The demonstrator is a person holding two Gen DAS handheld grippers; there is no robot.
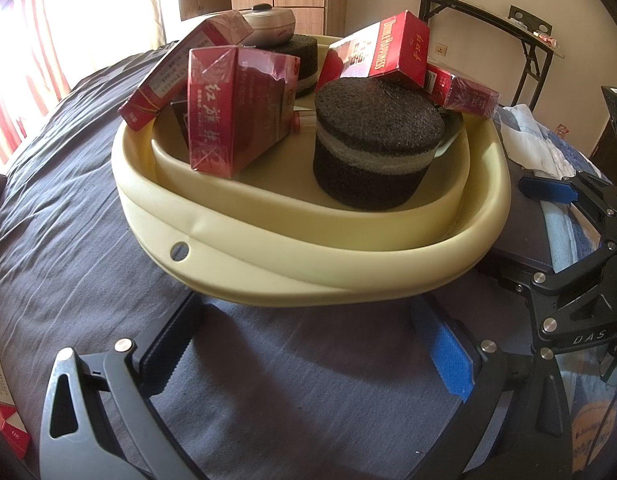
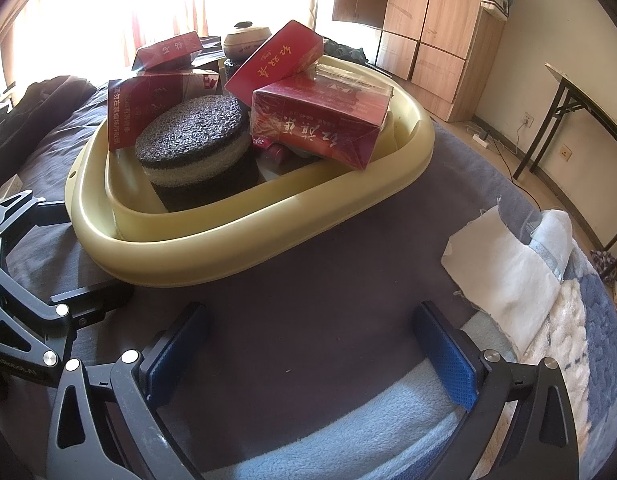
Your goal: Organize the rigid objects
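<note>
Both the left tongs (image 1: pixel 308 340) and the right tongs (image 2: pixel 308 344) gaped wide and empty above the grey bedsheet (image 1: pixel 88 216). Just ahead, the cream basin (image 1: pixel 316 268) sat on the bed, holding red boxes (image 1: pixel 232 112) and a black foam cylinder (image 1: pixel 372 140).

Cream basin (image 2: pixel 212 240) of red boxes (image 2: pixel 320 124), black foam puck (image 2: pixel 192 128).

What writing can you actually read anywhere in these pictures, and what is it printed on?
"DOUBLE HAPPINESS": side of the red box leaning at the back of the yellow basin.
"DAS": black frame of the right gripper, seen from the left camera.
Large Chinese characters on the front red box and on the right-hand red box: visible, but I cannot read them reliably.
Small print on the boxes: too blurred.
</note>
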